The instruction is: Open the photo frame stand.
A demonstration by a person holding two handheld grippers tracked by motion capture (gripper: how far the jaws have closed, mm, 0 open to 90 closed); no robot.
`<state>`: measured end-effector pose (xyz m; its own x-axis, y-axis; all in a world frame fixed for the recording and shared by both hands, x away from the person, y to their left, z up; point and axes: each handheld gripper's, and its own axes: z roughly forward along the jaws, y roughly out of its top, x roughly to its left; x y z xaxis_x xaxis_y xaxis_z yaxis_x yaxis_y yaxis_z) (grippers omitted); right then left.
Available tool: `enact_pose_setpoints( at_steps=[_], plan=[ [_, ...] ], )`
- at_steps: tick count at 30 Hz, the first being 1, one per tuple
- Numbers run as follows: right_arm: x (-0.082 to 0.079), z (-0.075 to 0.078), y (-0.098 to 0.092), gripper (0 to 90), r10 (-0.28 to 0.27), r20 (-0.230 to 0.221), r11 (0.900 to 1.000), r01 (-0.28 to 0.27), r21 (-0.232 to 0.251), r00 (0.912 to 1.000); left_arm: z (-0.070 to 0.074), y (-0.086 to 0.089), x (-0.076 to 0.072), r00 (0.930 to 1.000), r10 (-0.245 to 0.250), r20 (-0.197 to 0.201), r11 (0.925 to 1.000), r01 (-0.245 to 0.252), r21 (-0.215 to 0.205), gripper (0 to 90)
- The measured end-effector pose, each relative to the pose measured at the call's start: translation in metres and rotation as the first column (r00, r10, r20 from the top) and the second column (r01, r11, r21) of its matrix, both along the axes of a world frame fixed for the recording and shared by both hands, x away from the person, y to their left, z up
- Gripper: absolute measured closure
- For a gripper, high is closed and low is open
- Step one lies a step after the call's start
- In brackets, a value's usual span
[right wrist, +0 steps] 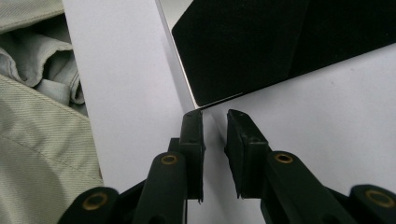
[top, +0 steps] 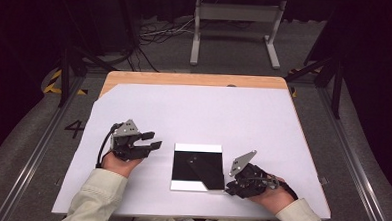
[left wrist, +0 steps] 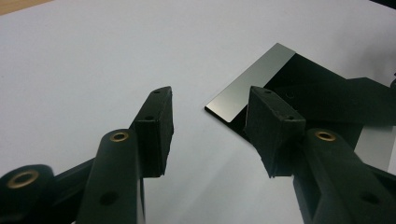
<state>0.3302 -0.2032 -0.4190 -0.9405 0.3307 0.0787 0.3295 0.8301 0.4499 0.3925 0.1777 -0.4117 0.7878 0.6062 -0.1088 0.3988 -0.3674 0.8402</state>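
Black sheet's near corner sits at the right fingers' tips

Black and glossy with pale strips at its far and near edges, the sheet (top: 198, 166) lies flat on the white-covered counter (top: 194, 110), between the two grippers. The right gripper (top: 229, 188) is clearly the nearer: in the right gripper view the sheet's corner (right wrist: 198, 103) lies straight ahead of the fingers (right wrist: 192, 140), just off their tips, perhaps touching the left one. Those fingers stand a narrow gap apart and hold nothing. From that corner the sheet spreads ahead and away.

The left gripper (top: 155, 141) hovers just beside the sheet's opposite edge. Its fingers (left wrist: 156, 126) are spread wide and empty, and the sheet's far corner (left wrist: 224, 109) lies ahead of the gap, towards the right finger.

Judging by this, the right fingers need only a short push forward to pinch the corner.
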Motion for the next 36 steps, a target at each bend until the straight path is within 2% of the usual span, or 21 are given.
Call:
enact_pose_setpoints(
  at_steps=[7,11,16,23,31,36],
  plan=[
    [-0.001,-0.001,0.003,79.3,0.014,-0.008,1.0,-0.014,-0.001,0.9999,-0.002,0.0,0.001,1.0,0.0,0.001,1.0,0.0,0.006,52.3],
    [-0.003,0.001,0.005,85.9,0.018,-0.014,1.0,-0.018,0.012,0.9997,-0.002,0.0,0.0,1.0,-0.001,-0.001,1.0,0.001,0.009,52.7],
    [-0.004,0.003,0.004,87.5,0.012,-0.003,1.0,-0.012,0.013,0.9999,-0.003,-0.001,0.001,1.0,-0.002,0.002,0.9999,0.002,0.012,52.6],
    [-0.005,0.012,0.002,87.9,0.01,0.012,0.999,-0.01,0.05,0.9999,-0.003,-0.001,0.002,1.0,0.001,0.005,0.9999,-0.001,0.016,52.6],
    [-0.009,0.03,0.003,89.7,-0.004,0.1,0.993,-0.008,0.115,0.995,-0.004,-0.001,0.001,1.0,0.004,-0.006,0.9998,-0.004,0.017,53.0],
    [-0.008,0.038,0.004,89.9,-0.02,0.116,0.987,0.0,0.162,0.993,-0.005,-0.001,0.002,0.9999,0.003,-0.012,0.9998,-0.002,0.018,53.0]
  ],
)
